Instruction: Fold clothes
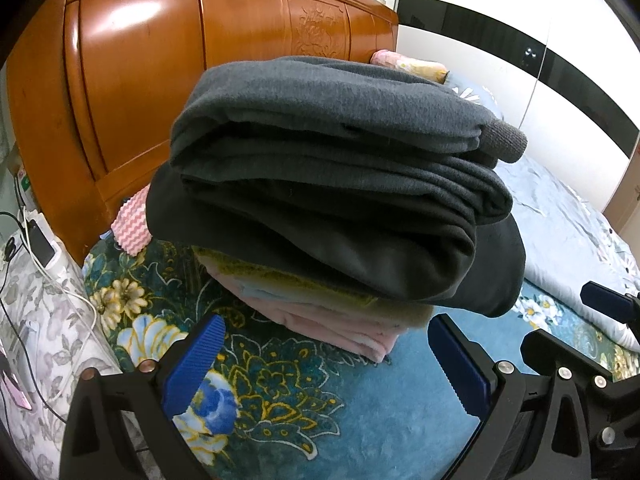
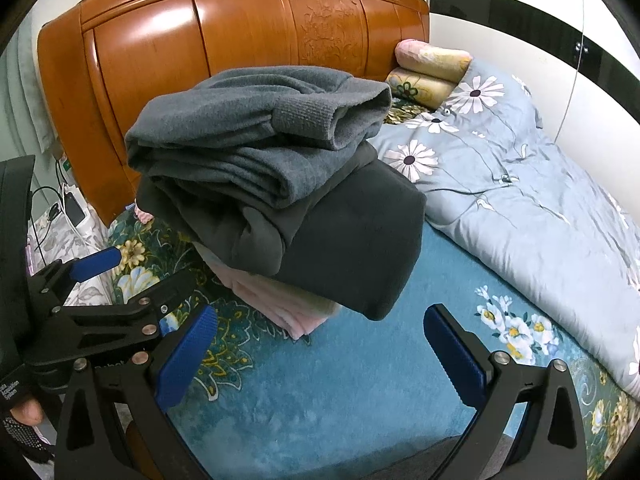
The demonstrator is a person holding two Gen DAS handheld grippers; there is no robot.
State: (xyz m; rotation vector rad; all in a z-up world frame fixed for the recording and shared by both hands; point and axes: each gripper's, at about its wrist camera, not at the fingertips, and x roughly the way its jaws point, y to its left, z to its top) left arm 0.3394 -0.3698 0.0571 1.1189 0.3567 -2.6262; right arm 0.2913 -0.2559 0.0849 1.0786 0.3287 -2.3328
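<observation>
Folded stack (image 1: 336, 200) sits centre frame, grey on top. Left gripper (image 1: 326, 364) and right gripper (image 2: 320, 356) both wide open, empty, below it — likely stacking done.

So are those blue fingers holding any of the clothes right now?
No. Both the left gripper and right gripper are open and empty, short of the folded stack.

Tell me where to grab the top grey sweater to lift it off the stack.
Grip the grey sweater at its rolled fold edge facing the cameras, coming in level from the front. That edge is thick and rounded, and it overhangs the dark garment beneath, so open jaws can probably close over all its layers. Avoid the ribbed cuff: pulling it would likely unfold the sleeve.
</observation>
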